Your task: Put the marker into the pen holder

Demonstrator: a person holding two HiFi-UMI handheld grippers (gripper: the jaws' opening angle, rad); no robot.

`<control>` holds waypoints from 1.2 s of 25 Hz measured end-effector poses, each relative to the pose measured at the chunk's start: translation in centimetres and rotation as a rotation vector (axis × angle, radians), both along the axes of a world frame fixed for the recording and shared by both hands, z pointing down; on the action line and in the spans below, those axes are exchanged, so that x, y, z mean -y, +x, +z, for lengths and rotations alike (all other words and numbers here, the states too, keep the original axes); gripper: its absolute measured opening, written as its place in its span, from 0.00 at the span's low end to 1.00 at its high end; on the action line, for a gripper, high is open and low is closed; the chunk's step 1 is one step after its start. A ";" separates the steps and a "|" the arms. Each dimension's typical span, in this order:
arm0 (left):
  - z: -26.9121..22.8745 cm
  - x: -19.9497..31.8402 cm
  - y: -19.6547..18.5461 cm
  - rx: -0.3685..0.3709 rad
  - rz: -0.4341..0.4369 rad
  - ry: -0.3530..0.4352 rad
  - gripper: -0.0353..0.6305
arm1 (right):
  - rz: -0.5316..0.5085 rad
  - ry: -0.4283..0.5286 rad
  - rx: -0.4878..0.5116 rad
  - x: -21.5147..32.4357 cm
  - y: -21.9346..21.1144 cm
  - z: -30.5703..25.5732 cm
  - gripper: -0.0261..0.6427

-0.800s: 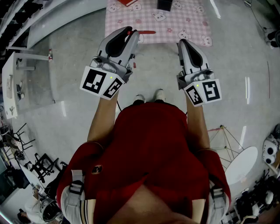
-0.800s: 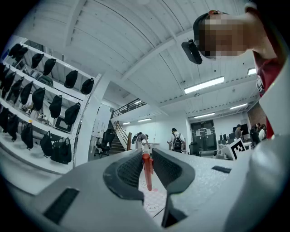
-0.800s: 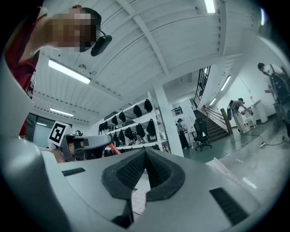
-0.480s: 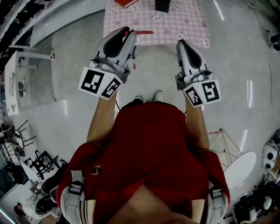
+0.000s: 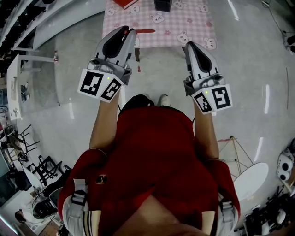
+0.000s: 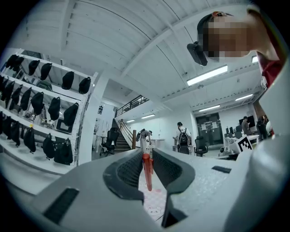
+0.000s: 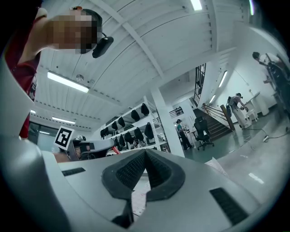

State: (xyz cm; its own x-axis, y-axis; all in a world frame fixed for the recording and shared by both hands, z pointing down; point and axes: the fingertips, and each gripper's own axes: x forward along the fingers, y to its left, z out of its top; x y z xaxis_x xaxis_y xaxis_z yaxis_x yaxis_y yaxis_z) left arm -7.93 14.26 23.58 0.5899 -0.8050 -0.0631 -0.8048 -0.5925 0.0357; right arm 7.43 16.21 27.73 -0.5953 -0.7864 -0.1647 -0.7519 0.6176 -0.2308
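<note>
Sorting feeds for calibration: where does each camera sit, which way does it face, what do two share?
Head view: on the person's head, facing down at pink table; shows red shirt, left tool, right tool.
Left gripper view: on the left tool, along jaws shut on the marker; shirt at right edge.
Right gripper view: on the right tool, along shut empty jaws; shirt at left edge.
Shared: marker in head and left gripper views.

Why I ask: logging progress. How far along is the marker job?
Done: left claw is shut on the red marker. In hand: marker held short of the pink table. Remaining: reach the black pen holder there and drop it in. Empty right claw: shut.
</note>
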 end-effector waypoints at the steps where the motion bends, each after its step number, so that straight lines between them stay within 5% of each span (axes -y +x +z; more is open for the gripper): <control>1: 0.0 0.1 0.0 0.003 0.000 -0.001 0.16 | 0.001 0.004 -0.004 0.0 0.0 0.0 0.04; 20: 0.0 9.0 -0.6 -0.053 0.010 0.006 0.16 | 0.049 -0.014 -0.088 7.5 0.9 0.2 0.04; 30: 1.9 17.8 -4.2 -0.078 0.046 -0.031 0.16 | 0.073 -0.058 -0.141 15.2 -3.0 1.3 0.04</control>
State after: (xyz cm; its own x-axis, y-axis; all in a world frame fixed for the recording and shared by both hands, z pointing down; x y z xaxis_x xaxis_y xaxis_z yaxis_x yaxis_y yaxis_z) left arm -12.12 -3.50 25.50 0.6208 -0.7793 -0.0855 -0.7707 -0.6266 0.1158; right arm 4.44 0.97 29.04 -0.5500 -0.8344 -0.0367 -0.8219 0.5485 -0.1537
